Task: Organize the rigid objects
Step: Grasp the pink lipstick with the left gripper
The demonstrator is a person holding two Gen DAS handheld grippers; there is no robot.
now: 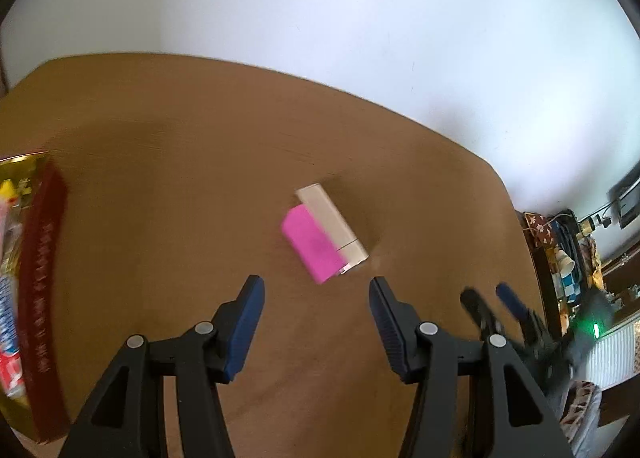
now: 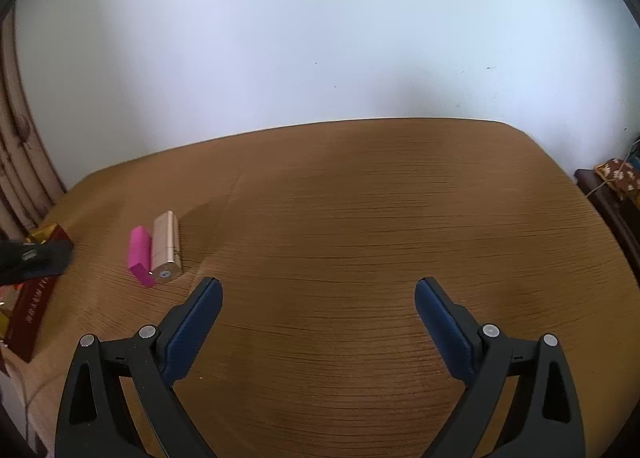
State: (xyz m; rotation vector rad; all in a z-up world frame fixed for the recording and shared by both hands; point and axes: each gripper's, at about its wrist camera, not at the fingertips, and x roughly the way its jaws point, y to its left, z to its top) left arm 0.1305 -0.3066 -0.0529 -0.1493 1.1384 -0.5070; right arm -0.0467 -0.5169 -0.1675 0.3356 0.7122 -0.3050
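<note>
1. Pink block [image 1: 309, 243] and beige box [image 1: 334, 224] lie touching side by side on the tabletop [image 1: 180, 178], just ahead of the left gripper [image 1: 316, 290].
2. Left fingers [image 1: 248, 322] stand open with nothing between them; the right gripper [image 2: 318, 290] is wide open over bare wood, well apart from the pair.
3. Both pieces look small, stiff and light. The box seems smooth and glossy, so it may slip; the block looks matte.
4. Judged best hold: across the long flat sides of 1 piece, near its middle. They touch, so a finger may nudge the neighbour.
5. A red-and-gold box [image 1: 40, 278] at the left edge is cut off and blurred; its contents cannot be told. The right gripper shows only as a smear in the left view.
</note>
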